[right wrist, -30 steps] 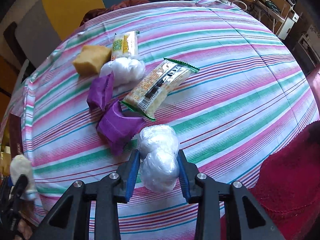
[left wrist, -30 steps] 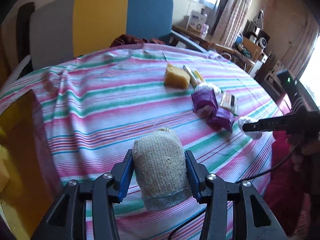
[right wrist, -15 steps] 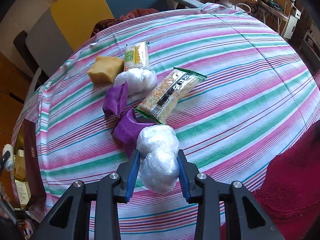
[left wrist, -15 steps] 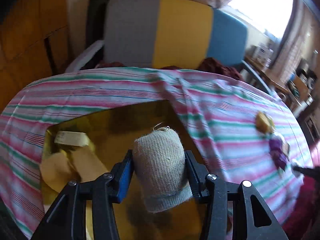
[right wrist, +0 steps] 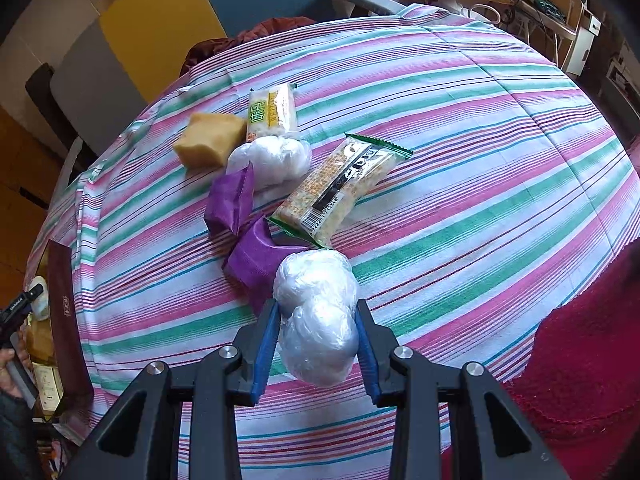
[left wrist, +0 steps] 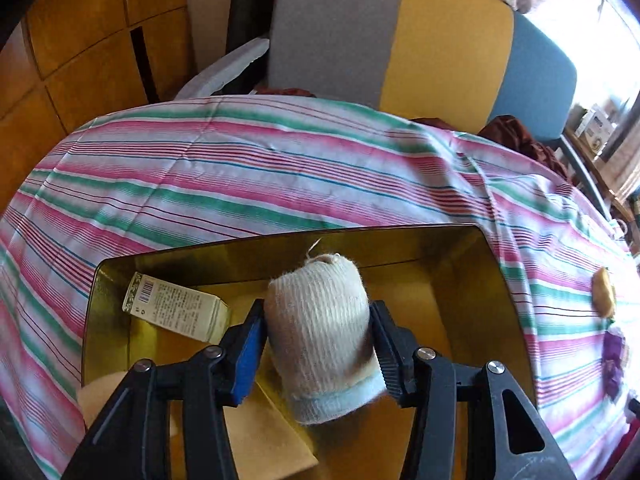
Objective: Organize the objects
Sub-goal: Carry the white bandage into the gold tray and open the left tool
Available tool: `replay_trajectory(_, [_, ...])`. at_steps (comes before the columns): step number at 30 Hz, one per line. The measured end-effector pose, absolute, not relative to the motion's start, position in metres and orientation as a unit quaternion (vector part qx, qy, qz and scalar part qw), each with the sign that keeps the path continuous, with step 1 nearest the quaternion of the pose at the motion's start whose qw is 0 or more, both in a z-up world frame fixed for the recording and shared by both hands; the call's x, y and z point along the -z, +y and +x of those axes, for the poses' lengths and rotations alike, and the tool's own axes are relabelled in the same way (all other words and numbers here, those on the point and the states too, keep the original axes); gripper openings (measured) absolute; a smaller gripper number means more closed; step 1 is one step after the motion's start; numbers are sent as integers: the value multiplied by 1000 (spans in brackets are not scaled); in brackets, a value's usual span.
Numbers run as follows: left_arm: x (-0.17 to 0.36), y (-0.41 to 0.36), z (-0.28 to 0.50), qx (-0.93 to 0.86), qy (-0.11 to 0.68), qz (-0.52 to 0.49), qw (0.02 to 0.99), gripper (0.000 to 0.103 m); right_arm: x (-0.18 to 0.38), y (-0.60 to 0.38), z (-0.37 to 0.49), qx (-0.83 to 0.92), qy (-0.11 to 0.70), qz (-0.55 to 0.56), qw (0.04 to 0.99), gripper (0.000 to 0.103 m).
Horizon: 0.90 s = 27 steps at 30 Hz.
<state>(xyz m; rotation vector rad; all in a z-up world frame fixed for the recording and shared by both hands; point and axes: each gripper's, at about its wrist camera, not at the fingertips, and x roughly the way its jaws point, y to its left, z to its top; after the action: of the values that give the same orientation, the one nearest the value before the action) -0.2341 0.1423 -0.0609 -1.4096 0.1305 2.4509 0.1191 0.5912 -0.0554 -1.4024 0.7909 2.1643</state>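
Note:
My left gripper is shut on a rolled beige sock and holds it above the inside of an open gold box. In the right wrist view that box sits at the far left of the table, with the left gripper's tip over it. My right gripper is shut on a white plastic bundle, held just above the striped tablecloth. Beyond it lie two purple pouches, a cracker packet, a second white bundle, a yellow-green packet and a yellow sponge.
Inside the gold box lie a small printed carton and a brown card sheet. A grey, yellow and blue chair back stands behind the table. A dark red cloth covers the near right corner.
My left gripper has swung with the sock from over the open tablecloth to above the gold box, and turned. The right gripper has kept still with its white bundle.

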Motion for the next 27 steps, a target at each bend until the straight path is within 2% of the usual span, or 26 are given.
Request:
replay_trajectory(8, [51,123,-229,-863,37,-481,149,54,56,591,119,-781,287,-506,226,36])
replay_trajectory(11, [33,112,-210,-876,40,-456,152,55,55,592,121,-783,292,-500,228,36])
replay_trajectory(15, [13,92,-176,-890,29,-428,156,62,46,596,129,-795,302,-473,231,36])
replay_trajectory(19, [6,70,-144,-897,26,-414,156,63,32,587,132,-809,281,-456,241,36])
replay_trajectory(27, [9,20,-103,-902,4,-412,126,66,-17,499,88,-862,225,-434,137,36])
